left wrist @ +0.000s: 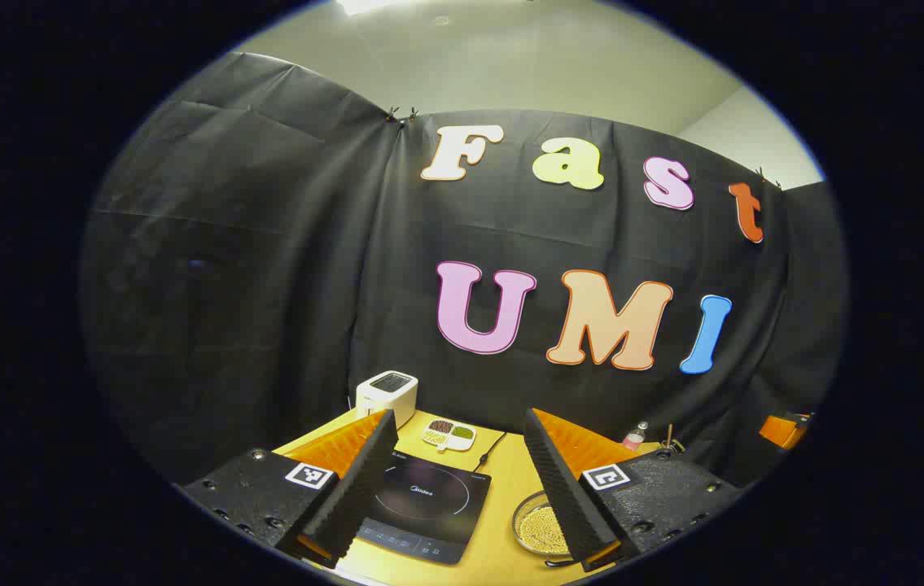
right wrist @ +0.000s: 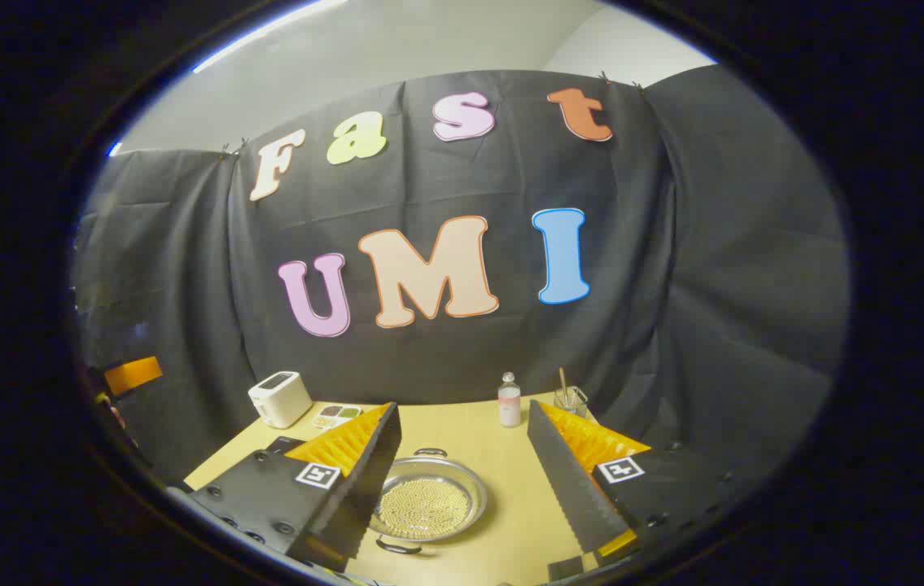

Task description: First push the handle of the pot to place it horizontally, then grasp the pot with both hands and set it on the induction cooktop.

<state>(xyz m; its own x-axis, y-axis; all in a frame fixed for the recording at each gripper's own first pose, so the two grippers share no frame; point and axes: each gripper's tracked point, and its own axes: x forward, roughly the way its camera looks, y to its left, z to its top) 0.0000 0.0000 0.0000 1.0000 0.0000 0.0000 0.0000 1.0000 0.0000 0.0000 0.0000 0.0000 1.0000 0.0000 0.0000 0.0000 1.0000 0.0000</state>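
A: In the left gripper view, how did we find the left hand-held gripper (left wrist: 462, 488)?

B: We found it spread wide and pinching nothing, held above the desk (left wrist: 502, 488). Between its fingers we saw the induction cooktop (left wrist: 425, 505), a dark flat slab lying on the desk with its control strip toward us. Just to the cooktop's right, partly behind the right finger, sat the pot (left wrist: 539, 529), shallow and filled with pale grains. Apart from both, farther back, we noted a white toaster (left wrist: 386, 395) and a small divided dish (left wrist: 448, 435) beside it, and a small bottle (left wrist: 635, 435) at the far right.

A: And in the right gripper view?

B: We saw the right hand-held gripper (right wrist: 462, 480) likewise spread and clear of everything. The pot (right wrist: 426, 505) lay on the desk (right wrist: 510, 521) between its fingers, nearer the left one, which covered part of its rim. One loop handle showed at its far edge and one at its near edge. A corner of the induction cooktop (right wrist: 281, 444) showed past the left finger. At the back of the desk we recorded the toaster (right wrist: 280, 399), the divided dish (right wrist: 337, 415), the bottle (right wrist: 509, 400) and a glass holding a stick (right wrist: 569, 397).
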